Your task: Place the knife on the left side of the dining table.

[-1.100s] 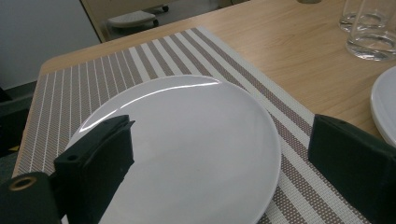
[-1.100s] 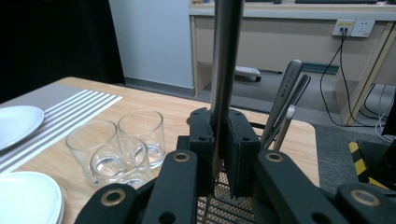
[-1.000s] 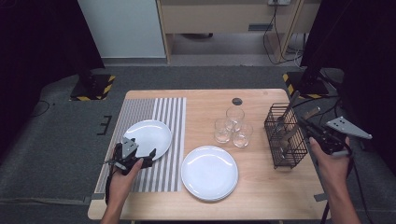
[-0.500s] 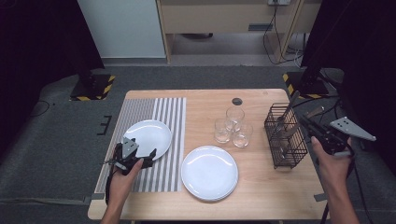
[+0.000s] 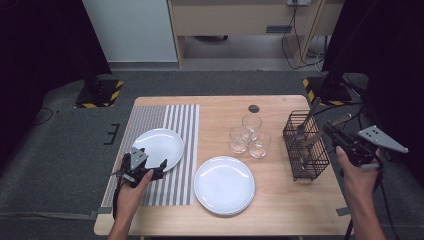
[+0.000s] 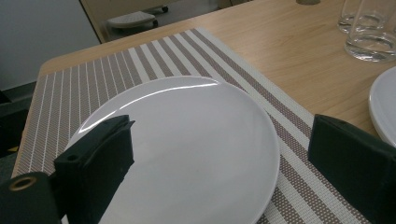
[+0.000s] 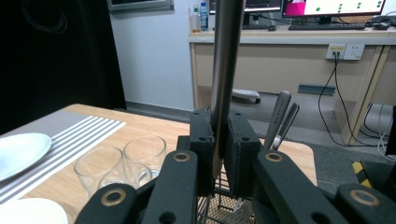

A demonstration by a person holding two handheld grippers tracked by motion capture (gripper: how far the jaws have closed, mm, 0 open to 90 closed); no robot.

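My right gripper [image 7: 219,116] is shut on the flat metal handle of a piece of cutlery [image 7: 226,56], which stands upright between the pads above a black wire basket [image 5: 305,150]. In the high view this gripper [image 5: 330,132] sits at the basket's right rim. Two more handles [image 7: 280,116] lean in the basket behind it. My left gripper [image 6: 222,140] is open, its jaws spread wide over the near edge of a white plate [image 6: 196,116]. In the high view that gripper [image 5: 157,167] rests low beside the plate [image 5: 159,145] on the striped placemat [image 5: 150,190].
A second white plate [image 5: 224,184] lies on the bare wood at front centre. Three clear glasses [image 5: 248,135] stand grouped between the plates and the basket. A small black disc [image 5: 253,108] sits near the far edge of the table.
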